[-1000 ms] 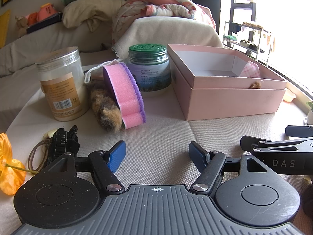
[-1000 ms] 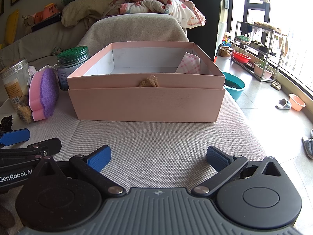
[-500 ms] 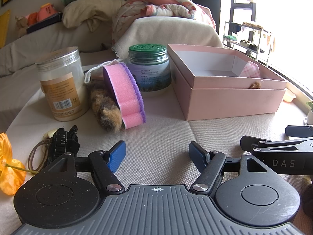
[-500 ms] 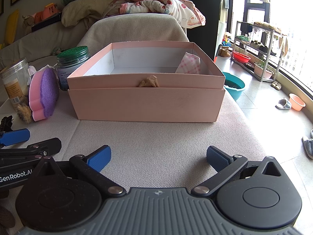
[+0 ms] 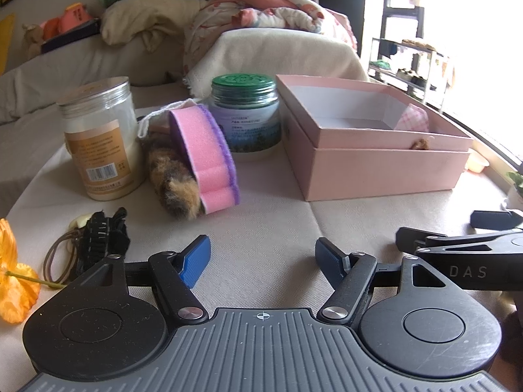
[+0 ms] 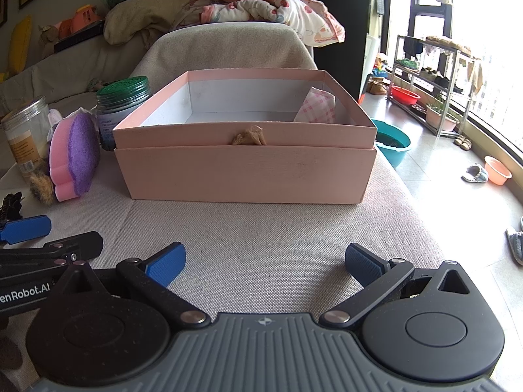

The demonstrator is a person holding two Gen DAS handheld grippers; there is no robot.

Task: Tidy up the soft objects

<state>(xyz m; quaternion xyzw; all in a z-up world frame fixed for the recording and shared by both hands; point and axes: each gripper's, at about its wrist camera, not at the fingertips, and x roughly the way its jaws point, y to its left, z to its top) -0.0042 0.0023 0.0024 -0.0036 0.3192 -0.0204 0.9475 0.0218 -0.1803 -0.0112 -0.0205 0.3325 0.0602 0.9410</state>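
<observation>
A pink and purple sponge (image 5: 206,158) stands on edge on the table, leaning on a brown furry toy (image 5: 173,183); both also show in the right wrist view, the sponge (image 6: 73,156) at left. An open pink box (image 6: 248,163) holds a pink checked pouch (image 6: 318,106) and a tan soft thing (image 6: 248,137) peeking over its front rim. My left gripper (image 5: 263,258) is open and empty, well short of the sponge. My right gripper (image 6: 263,263) is open and empty, in front of the box.
A clear jar with a tan label (image 5: 99,137) and a green-lidded jar (image 5: 245,116) stand behind the sponge. A black hair clip (image 5: 101,238), hair ties (image 5: 57,254) and an orange flower (image 5: 13,277) lie at left. A sofa with bedding (image 5: 261,16) is behind.
</observation>
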